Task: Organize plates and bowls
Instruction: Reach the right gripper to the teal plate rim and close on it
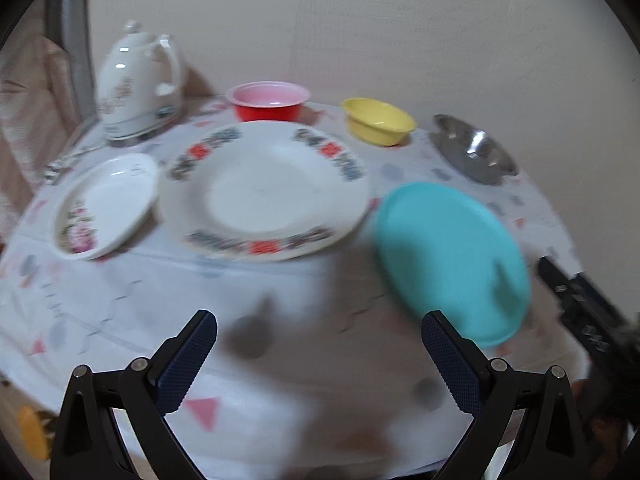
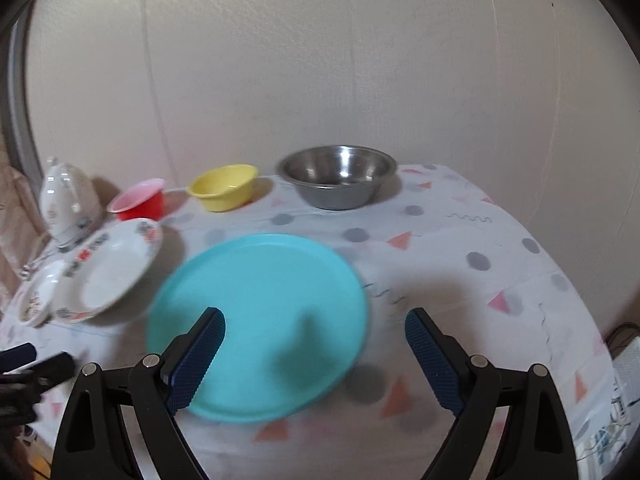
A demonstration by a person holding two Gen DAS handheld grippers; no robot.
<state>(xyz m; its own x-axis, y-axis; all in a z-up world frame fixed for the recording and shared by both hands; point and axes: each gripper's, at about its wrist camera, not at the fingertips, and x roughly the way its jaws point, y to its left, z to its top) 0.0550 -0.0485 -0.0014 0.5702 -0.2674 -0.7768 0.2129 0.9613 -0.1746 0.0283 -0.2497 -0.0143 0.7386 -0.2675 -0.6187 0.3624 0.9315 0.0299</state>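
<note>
Both grippers spread, empty, above the table; nothing stacked yet.
Right gripper (image 2: 314, 354) hangs over the teal plate (image 2: 256, 324), frame centre, probably next pick; left gripper (image 1: 320, 354) faces the white patterned plate (image 1: 264, 190); bowls line the back edge.

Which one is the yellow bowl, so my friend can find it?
Look along the back of the table, by the wall, where three bowls sit in a row. The yellow bowl is the middle one, between the red bowl and the metal bowl. It is the only yellow dish.
</note>
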